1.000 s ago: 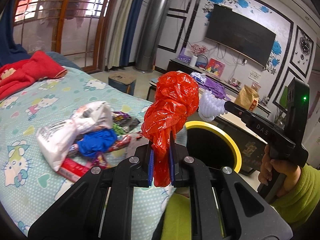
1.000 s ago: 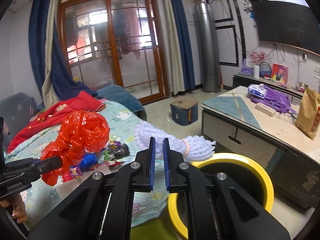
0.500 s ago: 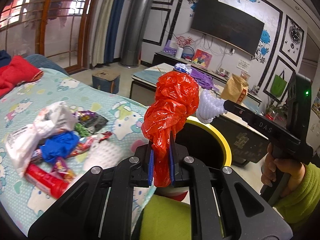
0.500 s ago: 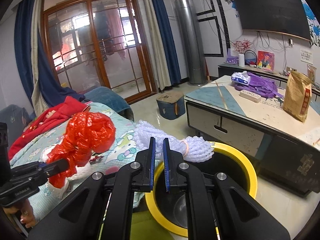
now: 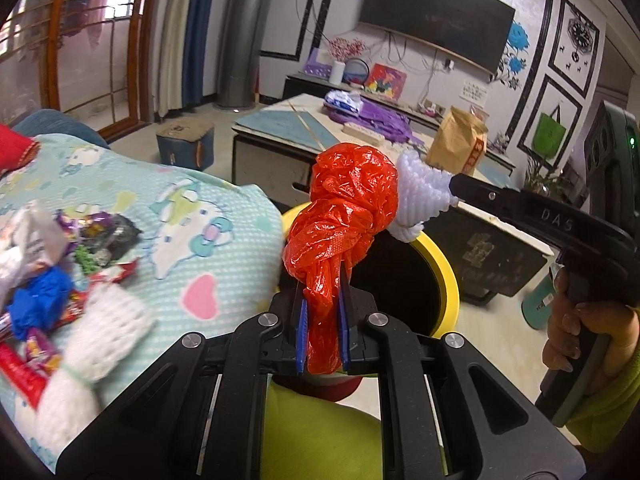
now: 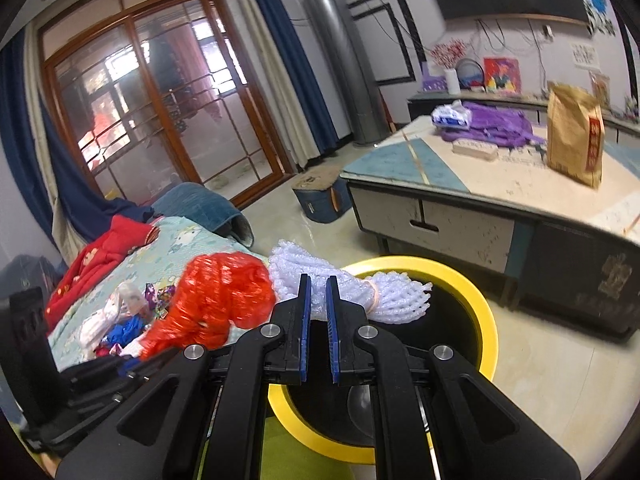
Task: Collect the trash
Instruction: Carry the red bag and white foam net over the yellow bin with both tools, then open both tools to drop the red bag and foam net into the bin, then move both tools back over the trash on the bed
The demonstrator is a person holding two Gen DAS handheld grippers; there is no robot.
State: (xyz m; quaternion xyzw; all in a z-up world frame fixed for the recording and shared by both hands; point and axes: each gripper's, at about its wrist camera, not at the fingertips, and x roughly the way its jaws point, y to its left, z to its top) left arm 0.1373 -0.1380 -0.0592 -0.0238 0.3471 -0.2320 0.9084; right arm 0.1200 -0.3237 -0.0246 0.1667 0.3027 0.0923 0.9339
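Observation:
My left gripper [image 5: 322, 280] is shut on a crumpled red plastic bag [image 5: 344, 212], held upright over the near edge of a yellow-rimmed black trash bin [image 5: 446, 276]. My right gripper [image 6: 317, 286] is shut on a white foam net sleeve [image 6: 384, 300] and holds it above the bin [image 6: 490, 332]. The red bag [image 6: 216, 304] and the foam net [image 5: 418, 196] touch side by side. More trash lies on the bed: white bags [image 5: 36, 236], a blue bag [image 5: 36, 304], wrappers [image 5: 104, 240] and white foam [image 5: 108, 336].
The bed with a Hello Kitty sheet [image 5: 192, 216] is left of the bin. A low table [image 6: 480, 184] with a brown paper bag [image 6: 574, 136] and purple items stands behind it. A small blue stool [image 6: 320, 192] sits on the floor.
Both grippers have swung right from the bed towards the bin, carrying the red bag and the foam net. The bin now lies under both, and the trash pile has slid to the left.

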